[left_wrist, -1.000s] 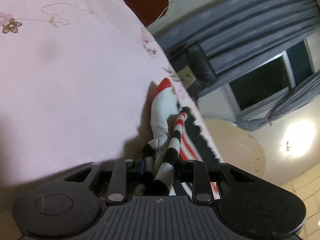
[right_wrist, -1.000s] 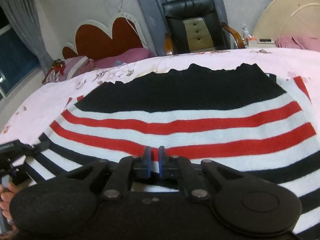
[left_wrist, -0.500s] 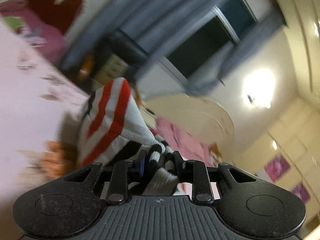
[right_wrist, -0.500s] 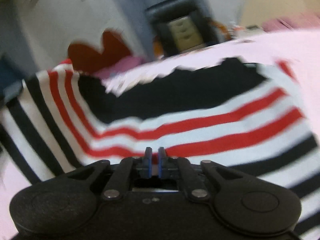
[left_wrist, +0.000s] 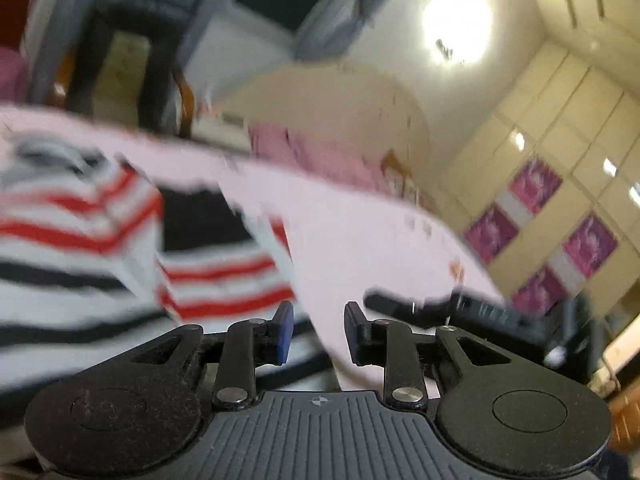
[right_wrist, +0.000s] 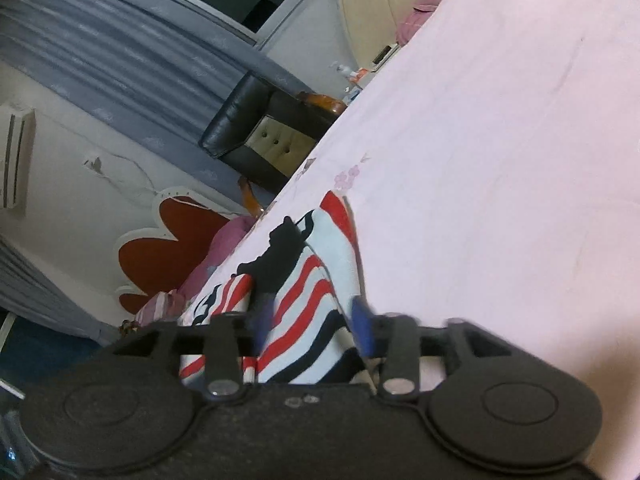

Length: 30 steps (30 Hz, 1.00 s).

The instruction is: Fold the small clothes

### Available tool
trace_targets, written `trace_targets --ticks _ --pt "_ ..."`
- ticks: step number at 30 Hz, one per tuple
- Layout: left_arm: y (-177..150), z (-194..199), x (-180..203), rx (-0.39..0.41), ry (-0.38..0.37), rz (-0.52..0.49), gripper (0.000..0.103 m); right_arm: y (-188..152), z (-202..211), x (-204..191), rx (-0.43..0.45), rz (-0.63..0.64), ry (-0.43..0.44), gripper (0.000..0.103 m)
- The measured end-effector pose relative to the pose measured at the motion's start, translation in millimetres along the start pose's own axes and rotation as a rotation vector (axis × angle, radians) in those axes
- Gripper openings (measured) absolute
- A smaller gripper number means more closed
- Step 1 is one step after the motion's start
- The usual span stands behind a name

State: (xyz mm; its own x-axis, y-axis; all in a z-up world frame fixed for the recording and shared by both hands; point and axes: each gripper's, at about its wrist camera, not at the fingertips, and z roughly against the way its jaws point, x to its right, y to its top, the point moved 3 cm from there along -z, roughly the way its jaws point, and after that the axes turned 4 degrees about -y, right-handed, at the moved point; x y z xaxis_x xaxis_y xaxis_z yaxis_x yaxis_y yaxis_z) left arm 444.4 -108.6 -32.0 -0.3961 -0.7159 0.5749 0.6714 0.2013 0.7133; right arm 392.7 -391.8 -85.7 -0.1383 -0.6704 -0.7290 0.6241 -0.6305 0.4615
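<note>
Garment: a knitted sweater striped in red, white and black lies on the bed, with one side doubled over onto the body so a layered edge shows in both views.
Where it lies: on the pale pink flowered bedsheet, near the edge facing the black leather armchair.
Left hand-held gripper: released, blue pads apart, nothing between them, hovering just over the garment's near edge.
Right hand-held gripper: jaws spread wide with striped knit showing in the gap; the blur makes it hard to say whether cloth touches either pad, but nothing is clamped.
Done: apparently a first fold, one side laid across.
Left: likely the other side and a final halving, then squaring up the edges.
</note>
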Motion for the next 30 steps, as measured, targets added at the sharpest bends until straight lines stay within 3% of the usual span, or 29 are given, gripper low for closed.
trace_targets --ticks 2,5,6,7,8,9,12,19,22,23,24,27,30 --pt "19 40 -24 0.102 0.057 0.034 0.027 -4 -5 -9 -0.034 0.01 0.039 0.056" --pt "30 86 -79 0.166 0.247 0.062 0.028 -18 -30 -29 -0.129 0.034 0.104 0.062" --pt "30 93 -98 0.16 0.282 0.1 0.032 -22 -42 -37 -0.162 0.049 0.112 0.062" --pt "28 98 -120 0.146 0.311 0.147 0.05 -27 -52 -45 -0.186 0.069 0.113 0.062" --pt "23 98 -132 0.127 0.329 0.171 0.059 -31 -63 -52 -0.206 0.087 0.114 0.062" --pt "18 97 -140 0.114 0.344 0.18 0.062 -35 -72 -57 -0.225 0.094 0.116 0.062" --pt "6 81 -154 0.067 0.341 0.195 0.062 -41 -101 -65 -0.297 0.081 0.115 0.063" --pt "-9 88 -171 0.12 0.322 0.266 0.062 -45 -123 -88 -0.379 0.123 0.157 0.064" --pt "-6 84 -178 0.124 0.325 0.266 0.062 -47 -134 -102 -0.388 0.208 0.125 0.062" --pt "-5 82 -180 0.123 0.33 0.266 0.062 -49 -138 -108 -0.387 0.244 0.108 0.055" --pt "-3 82 -182 0.122 0.34 0.265 0.062 -51 -139 -114 -0.38 0.292 0.094 0.032" --pt "2 79 -190 0.111 0.358 0.264 0.062 -59 -134 -130 -0.347 0.474 0.047 0.018" --pt "8 73 -192 0.094 0.354 0.255 0.062 -62 -114 -149 -0.271 0.63 0.055 0.015"
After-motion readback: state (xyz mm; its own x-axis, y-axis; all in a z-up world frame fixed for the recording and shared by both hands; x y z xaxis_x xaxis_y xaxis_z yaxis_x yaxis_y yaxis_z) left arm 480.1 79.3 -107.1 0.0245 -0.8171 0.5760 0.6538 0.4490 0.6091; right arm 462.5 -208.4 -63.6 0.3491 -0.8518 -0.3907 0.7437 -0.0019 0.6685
